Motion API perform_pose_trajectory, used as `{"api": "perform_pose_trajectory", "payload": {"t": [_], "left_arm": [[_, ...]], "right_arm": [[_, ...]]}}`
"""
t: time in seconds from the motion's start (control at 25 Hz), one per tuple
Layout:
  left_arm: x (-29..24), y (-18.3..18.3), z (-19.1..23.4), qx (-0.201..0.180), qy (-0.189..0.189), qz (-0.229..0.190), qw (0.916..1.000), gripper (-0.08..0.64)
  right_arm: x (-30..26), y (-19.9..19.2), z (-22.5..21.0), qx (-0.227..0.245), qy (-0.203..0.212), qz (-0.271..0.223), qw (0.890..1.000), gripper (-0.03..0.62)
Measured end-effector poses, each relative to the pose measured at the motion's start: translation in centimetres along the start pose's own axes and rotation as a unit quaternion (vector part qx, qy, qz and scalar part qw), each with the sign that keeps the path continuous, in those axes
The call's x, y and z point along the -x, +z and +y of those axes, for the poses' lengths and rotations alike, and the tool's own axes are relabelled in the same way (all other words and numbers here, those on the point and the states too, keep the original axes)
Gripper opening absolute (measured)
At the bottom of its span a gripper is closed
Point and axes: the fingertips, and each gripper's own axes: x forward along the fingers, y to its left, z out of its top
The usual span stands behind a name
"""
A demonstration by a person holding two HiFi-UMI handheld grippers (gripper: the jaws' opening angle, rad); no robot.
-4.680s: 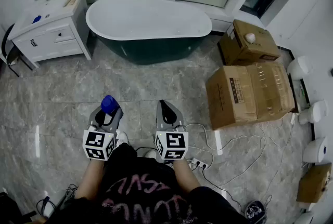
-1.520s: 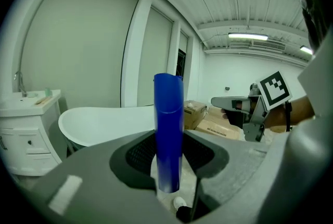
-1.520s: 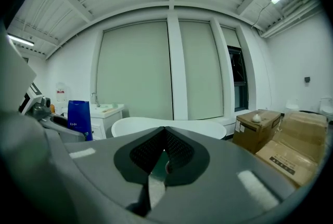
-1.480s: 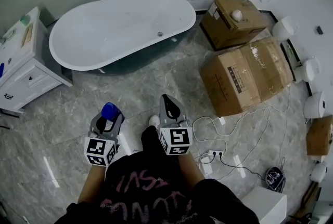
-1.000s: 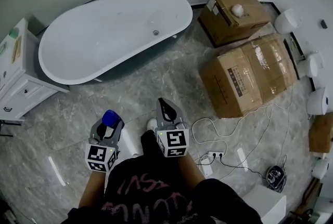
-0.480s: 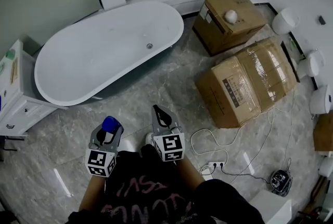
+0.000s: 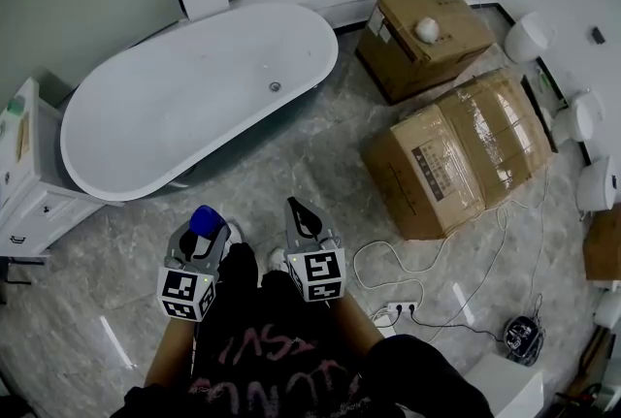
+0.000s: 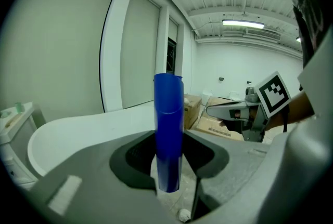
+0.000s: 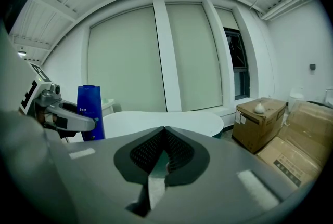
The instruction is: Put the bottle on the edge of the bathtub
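cardboard boxes (image 7: 456, 164), white cabinet (image 7: 24, 198)

The bottle (image 7: 204, 221) stands upright between the jaws of the left gripper (image 7: 200, 236), and the right gripper (image 7: 296, 209) is near on its right. The bathtub (image 7: 184, 106) lies ahead of both grippers, well apart from them, with a cabinet (image 7: 21, 181) at its left end. Ahead and to the right of the right gripper sits the nearer cardboard box (image 7: 456, 164), with the farther cardboard box (image 7: 422, 43) beyond it.

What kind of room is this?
Most likely a bathroom, maybe one that is not finished yet. There is a big white bathtub, a white cabinet right beside it, and cardboard boxes standing about.
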Motion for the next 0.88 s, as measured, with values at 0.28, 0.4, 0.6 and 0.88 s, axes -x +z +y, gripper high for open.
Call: {"api": "perform_pose_trajectory", "payload": {"t": [0.28, 0.4, 0.6, 0.88], "left_arm": [[-1.3, -0.1, 1.2, 0.009, -0.005, -0.002, 0.9999, 0.164], [-2.1, -0.1, 2.2, 0.01, -0.012, -0.006, 0.9999, 0.164], [-3.8, -0.4, 2.9, 0.014, -0.025, -0.008, 0.9995, 0.164], [-5.7, -1.0, 3.3, 0.016, -0.035, 0.001, 0.9992, 0.164]], "right_arm": [[-0.7, -0.1, -1.5, -0.008, -0.025, 0.005, 1.0, 0.015], [-1.4, -0.2, -1.7, -0.007, -0.039, 0.007, 0.999, 0.015], [-2.3, -0.9, -2.4, -0.008, -0.058, 0.014, 0.998, 0.015], [-3.5, -1.7, -3.4, -0.021, -0.069, 0.021, 0.997, 0.015]]}}
